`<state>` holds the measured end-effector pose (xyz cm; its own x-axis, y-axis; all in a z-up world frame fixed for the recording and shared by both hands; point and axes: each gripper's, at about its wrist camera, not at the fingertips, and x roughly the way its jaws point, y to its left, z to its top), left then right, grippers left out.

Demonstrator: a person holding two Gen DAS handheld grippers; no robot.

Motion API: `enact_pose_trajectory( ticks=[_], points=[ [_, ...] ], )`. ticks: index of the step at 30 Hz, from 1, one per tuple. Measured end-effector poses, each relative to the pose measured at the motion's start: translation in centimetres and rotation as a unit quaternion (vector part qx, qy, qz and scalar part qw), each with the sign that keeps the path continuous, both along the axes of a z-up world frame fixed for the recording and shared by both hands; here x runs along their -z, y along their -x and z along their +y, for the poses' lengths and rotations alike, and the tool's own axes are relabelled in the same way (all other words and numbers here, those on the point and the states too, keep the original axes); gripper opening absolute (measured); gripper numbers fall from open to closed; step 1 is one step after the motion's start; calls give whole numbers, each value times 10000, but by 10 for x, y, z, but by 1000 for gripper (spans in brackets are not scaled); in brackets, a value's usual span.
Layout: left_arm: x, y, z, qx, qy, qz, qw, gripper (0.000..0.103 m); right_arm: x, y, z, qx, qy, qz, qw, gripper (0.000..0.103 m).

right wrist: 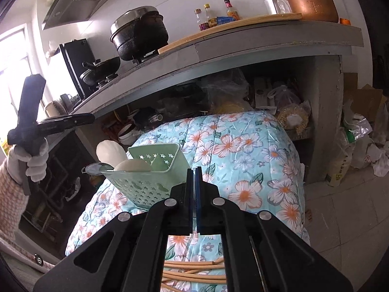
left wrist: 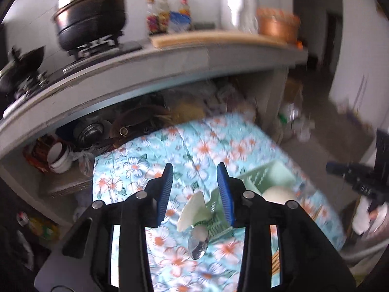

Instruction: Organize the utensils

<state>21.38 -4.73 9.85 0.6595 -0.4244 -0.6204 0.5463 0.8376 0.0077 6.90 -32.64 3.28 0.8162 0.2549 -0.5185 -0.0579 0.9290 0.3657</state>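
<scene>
Mint-green perforated caddy [right wrist: 155,172] lies tipped on the floral-covered tabletop [right wrist: 243,146] near its left edge, a metal spoon [left wrist: 198,243] and pale spatulas [right wrist: 109,152] poking out. Left gripper [left wrist: 194,192] hangs wide open, empty; right gripper [right wrist: 193,194] is closed on nothing above the chopsticks [right wrist: 194,271].

Daylight glares through the window [right wrist: 12,56]; left view motion-blurred, fisheye edges dark.
</scene>
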Motion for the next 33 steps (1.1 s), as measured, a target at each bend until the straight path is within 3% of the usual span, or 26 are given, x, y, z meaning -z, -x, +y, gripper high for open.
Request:
enact_pose_trajectory(
  ticks=[5, 9, 11, 12, 13, 15, 20, 23, 26, 28, 31, 33],
  points=[
    [10, 14, 56, -625, 1008, -160, 9928, 42, -15, -5, 2, -38, 103, -29, 9999, 2],
    [29, 27, 95, -1118, 1359, -184, 9842, 43, -11, -13, 19, -619, 46, 214, 9978, 2],
    [41, 34, 110, -1324, 1397, -205, 9811, 45, 0, -17, 40, -913, 374, 458, 9941, 6],
    [47, 36, 115, -1437, 1345, -212, 9802, 46, 7, -20, 51, -1052, 555, 614, 9910, 13],
    [54, 38, 119, -1567, 1254, -211, 9794, 49, 17, -23, 64, -1181, 771, 767, 9870, 26],
    [71, 42, 128, -1813, 1127, -135, 9769, 49, 37, -29, 89, -1503, 1147, 961, 9773, 39],
    [103, 50, 148, -2138, 1101, 106, 9706, 49, 92, -41, 147, -2057, 2663, 1263, 9332, 44],
    [112, 51, 157, -2258, 1111, 207, 9676, 49, 112, -48, 161, -2294, 3055, 1355, 9142, 50],
    [119, 51, 164, -2355, 1154, 273, 9646, 49, 128, -52, 168, -2401, 3280, 1404, 9028, 52],
    [123, 48, 166, -2394, 1190, 306, 9631, 49, 136, -54, 170, -2382, 3369, 1324, 9012, 52],
    [128, 45, 166, -2422, 1185, 351, 9623, 50, 136, -59, 166, -2270, 3135, 1387, 9116, 50],
    [131, 43, 166, -2416, 1166, 367, 9626, 49, 137, -64, 161, -2177, 2904, 1491, 9198, 38]
  ],
)
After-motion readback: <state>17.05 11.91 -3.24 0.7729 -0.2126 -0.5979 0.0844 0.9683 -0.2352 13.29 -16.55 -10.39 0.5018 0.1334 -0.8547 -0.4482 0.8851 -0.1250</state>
